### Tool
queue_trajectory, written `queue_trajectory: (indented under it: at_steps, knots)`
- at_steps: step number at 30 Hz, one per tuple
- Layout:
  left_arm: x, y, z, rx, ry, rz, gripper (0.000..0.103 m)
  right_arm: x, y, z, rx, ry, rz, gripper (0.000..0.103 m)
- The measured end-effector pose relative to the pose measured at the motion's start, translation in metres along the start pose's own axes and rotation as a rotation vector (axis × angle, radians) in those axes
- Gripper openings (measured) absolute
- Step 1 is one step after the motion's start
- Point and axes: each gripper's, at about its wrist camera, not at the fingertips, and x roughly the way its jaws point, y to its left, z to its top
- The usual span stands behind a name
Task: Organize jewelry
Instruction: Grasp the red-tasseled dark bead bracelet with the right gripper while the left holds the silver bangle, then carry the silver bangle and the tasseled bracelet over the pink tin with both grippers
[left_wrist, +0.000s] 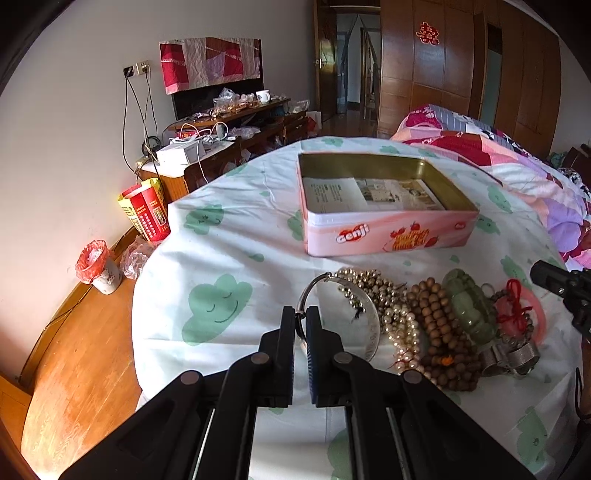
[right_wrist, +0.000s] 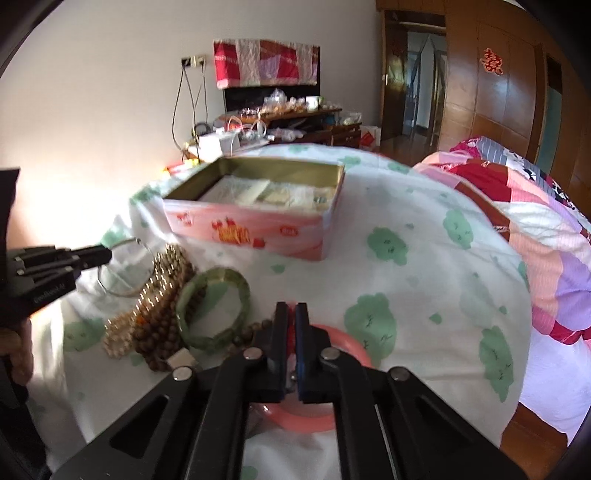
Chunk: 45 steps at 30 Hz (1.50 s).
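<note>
My left gripper (left_wrist: 301, 314) is shut on a thin silver hoop bangle (left_wrist: 309, 286) at the left end of a jewelry pile on the sheet. The pile holds pearl beads (left_wrist: 399, 321), brown wooden beads (left_wrist: 439, 325), a green jade bangle (left_wrist: 469, 306) and a pink bangle (left_wrist: 541, 321). My right gripper (right_wrist: 294, 310) is shut on the pink bangle (right_wrist: 354, 341), with its rim pinched between the pads. An open pink biscuit tin (left_wrist: 388, 232) lined with printed paper stands behind the pile. In the right wrist view, the left gripper (right_wrist: 107, 254) holds the hoop (right_wrist: 122, 293).
Everything lies on a bed with a cloud-print sheet (left_wrist: 221, 258); a patchwork quilt (left_wrist: 517, 166) is bunched at the right. The bed edge drops to a wooden floor at the left, where a small lined bin (left_wrist: 99, 266) stands. A cluttered cabinet (left_wrist: 240, 147) is beyond.
</note>
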Motion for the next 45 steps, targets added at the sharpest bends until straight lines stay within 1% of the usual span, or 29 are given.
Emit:
queue_trajectory:
  at_steps: [4,6,8,10,11,12,13,14,17,19,20,21,22,24,27,29,31,35,38,45]
  knots:
    - [-0.006,0.001,0.004,-0.003,-0.015,-0.003,0.004,-0.016,0.002,0.009,0.000,-0.051,0.004,0.005]
    - [-0.006,0.001,0.004,-0.005,-0.015,-0.004,0.004,-0.021,0.001,0.011,-0.002,-0.063,0.008,0.005]
    - [-0.005,0.000,0.004,-0.003,-0.012,-0.005,0.004,-0.018,0.003,0.013,-0.027,-0.044,-0.001,0.005]
    - [-0.005,0.001,0.003,-0.003,-0.009,-0.006,0.004,-0.009,0.009,0.010,-0.069,-0.012,-0.031,0.008]
    - [-0.005,0.001,0.002,-0.003,-0.006,-0.007,0.004,-0.005,0.009,0.008,-0.071,-0.003,-0.039,0.022]
    - [-0.005,0.001,0.002,-0.003,-0.003,-0.008,0.004,-0.001,0.008,0.005,-0.063,0.007,-0.039,0.047]
    - [-0.004,0.001,0.001,-0.003,-0.002,-0.008,0.004,0.003,0.006,0.004,-0.052,0.013,-0.034,0.055]
    - [-0.004,0.001,0.001,-0.003,0.000,-0.008,0.004,0.006,0.005,0.002,-0.044,0.014,-0.031,0.057]
    - [0.000,0.001,-0.001,-0.002,0.009,-0.012,0.004,0.022,0.004,-0.001,-0.053,0.056,-0.053,0.057]
    - [0.002,0.000,-0.002,0.001,0.015,-0.014,0.004,0.027,-0.001,-0.002,-0.038,0.070,-0.041,0.051]
    - [0.002,0.000,-0.002,0.001,0.016,-0.015,0.004,0.029,-0.002,-0.002,-0.035,0.078,-0.026,0.037]
    - [0.002,-0.001,-0.002,0.002,0.015,-0.016,0.005,0.031,-0.002,-0.003,-0.033,0.089,-0.010,0.008]
    - [0.002,0.000,-0.002,0.002,0.013,-0.016,0.004,0.032,-0.003,-0.003,-0.029,0.093,-0.007,0.006]
    - [0.000,0.000,-0.001,0.000,0.008,-0.016,0.005,0.025,-0.003,-0.004,-0.034,0.084,0.005,0.004]
    - [-0.004,0.000,0.001,0.003,-0.003,-0.016,0.004,0.007,0.000,-0.001,-0.029,0.025,0.023,0.003]
    - [-0.008,0.000,0.003,0.004,-0.012,-0.017,0.005,-0.008,0.001,0.007,-0.021,-0.016,0.045,0.003]
    - [-0.010,0.000,0.005,0.003,-0.019,-0.017,0.005,-0.030,0.003,0.017,-0.026,-0.076,0.051,0.003]
    - [-0.015,0.002,0.011,0.004,-0.035,-0.018,0.004,-0.051,0.008,0.033,-0.030,-0.136,0.065,0.003]
    - [-0.020,0.004,0.022,0.004,-0.051,-0.032,0.004,-0.049,0.009,0.043,-0.028,-0.144,0.078,0.003]
    - [-0.026,0.005,0.048,0.029,-0.089,-0.016,0.005,-0.031,0.001,0.060,-0.025,-0.131,0.096,0.003]
